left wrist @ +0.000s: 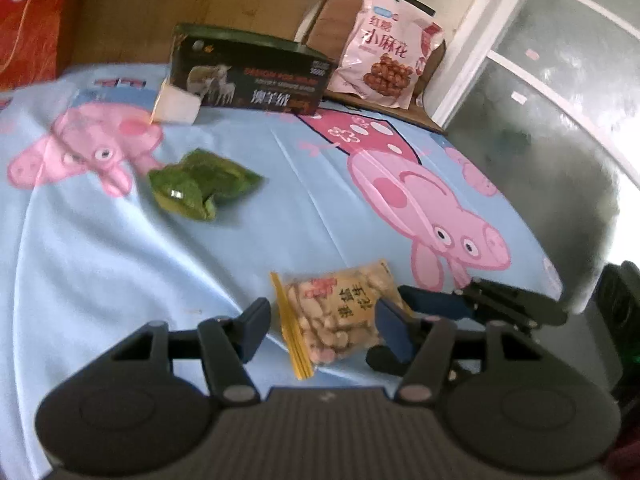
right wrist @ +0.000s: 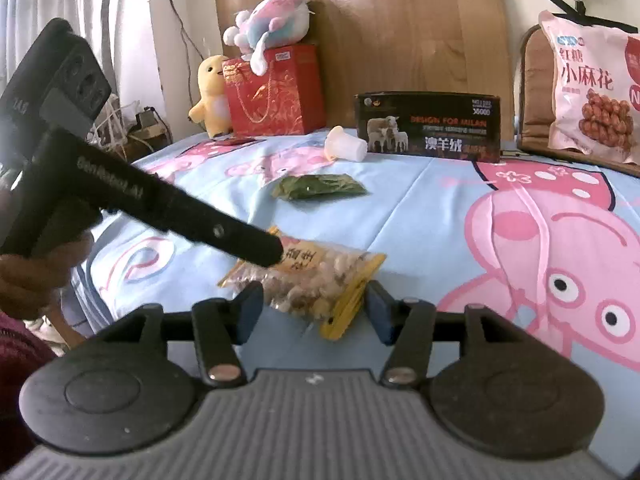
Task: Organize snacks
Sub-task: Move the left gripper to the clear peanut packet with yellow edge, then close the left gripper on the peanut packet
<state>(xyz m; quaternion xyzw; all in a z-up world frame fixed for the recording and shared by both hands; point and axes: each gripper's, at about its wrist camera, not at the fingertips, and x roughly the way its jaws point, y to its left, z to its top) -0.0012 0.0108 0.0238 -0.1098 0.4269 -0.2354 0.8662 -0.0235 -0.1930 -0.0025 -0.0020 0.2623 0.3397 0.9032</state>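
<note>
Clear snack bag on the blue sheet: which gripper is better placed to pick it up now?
Probably the left. The left gripper straddles the middle of the clear snack bag, jaws open. The right gripper frames only the bag's yellow sealed end.

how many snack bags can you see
3: a peanut bag between both grippers, a green bag mid-bed, and a pink bag on the chair; more may sit out of view.

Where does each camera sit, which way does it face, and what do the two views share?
Left wrist: rides the left tongs, facing down the blue cartoon-print bedsheet; right tongs intrude.
Right wrist: rides the right tongs, facing the wooden headboard; left tongs and a hand show.
Shared: clear yellow-edged peanut bag, green packet, black box.
</note>
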